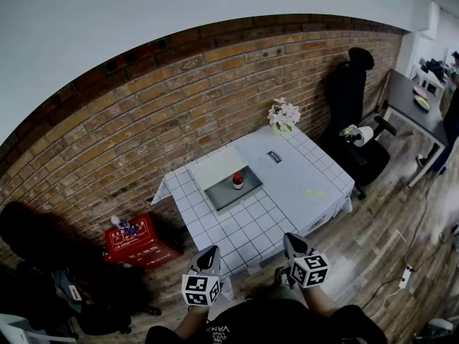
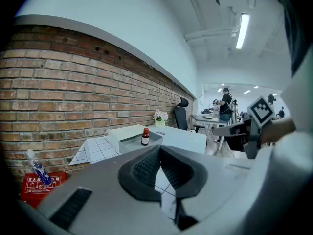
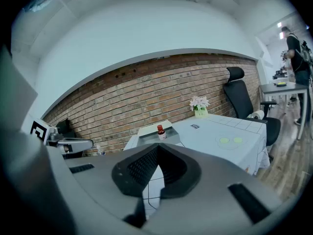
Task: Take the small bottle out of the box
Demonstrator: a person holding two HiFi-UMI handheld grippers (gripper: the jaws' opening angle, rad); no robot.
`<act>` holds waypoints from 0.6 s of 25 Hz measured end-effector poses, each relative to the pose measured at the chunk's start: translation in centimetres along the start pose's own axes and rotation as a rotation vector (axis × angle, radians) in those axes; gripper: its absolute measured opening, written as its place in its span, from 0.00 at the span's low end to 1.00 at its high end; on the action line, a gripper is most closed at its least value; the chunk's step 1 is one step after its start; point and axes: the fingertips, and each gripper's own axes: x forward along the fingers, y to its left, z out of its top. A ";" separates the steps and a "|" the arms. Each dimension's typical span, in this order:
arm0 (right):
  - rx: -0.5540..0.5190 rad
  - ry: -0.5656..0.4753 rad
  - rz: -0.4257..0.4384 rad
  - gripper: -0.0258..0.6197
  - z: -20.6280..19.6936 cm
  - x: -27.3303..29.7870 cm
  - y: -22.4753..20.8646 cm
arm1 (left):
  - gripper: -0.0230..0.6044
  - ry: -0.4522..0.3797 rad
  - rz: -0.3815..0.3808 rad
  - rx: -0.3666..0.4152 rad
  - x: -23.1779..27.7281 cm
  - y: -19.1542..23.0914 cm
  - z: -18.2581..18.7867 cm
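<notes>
A small brown bottle point(image 1: 237, 181) with a red cap stands upright in an open grey box point(image 1: 231, 192) on the white checked table point(image 1: 287, 192). The box lid point(image 1: 216, 168) lies folded back behind it. Both grippers hang off the table's near edge, well short of the box. My left gripper point(image 1: 209, 258) has its jaws shut with nothing between them, and the bottle point(image 2: 145, 137) shows far ahead of it. My right gripper point(image 1: 292, 245) is also shut and empty, with the bottle point(image 3: 160, 131) and box point(image 3: 159, 138) in the distance.
A flower pot point(image 1: 284, 115) stands at the table's far corner, a small dark card point(image 1: 274, 156) and two pale green discs point(image 1: 314, 191) lie on the cloth. A black office chair point(image 1: 353, 113) is right of the table, a red crate point(image 1: 136, 242) left on the floor, a brick wall point(image 1: 143, 127) behind.
</notes>
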 end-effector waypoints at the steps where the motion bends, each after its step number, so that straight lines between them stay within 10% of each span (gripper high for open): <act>1: 0.009 -0.012 0.005 0.04 0.1 0.0 0.0 | 0.05 0.001 0.000 0.001 0.0 -0.1 -0.1; 15: 0.030 -0.023 0.075 0.04 1.9 2.3 -2.7 | 0.05 -0.005 0.067 -0.020 2.9 -0.5 0.9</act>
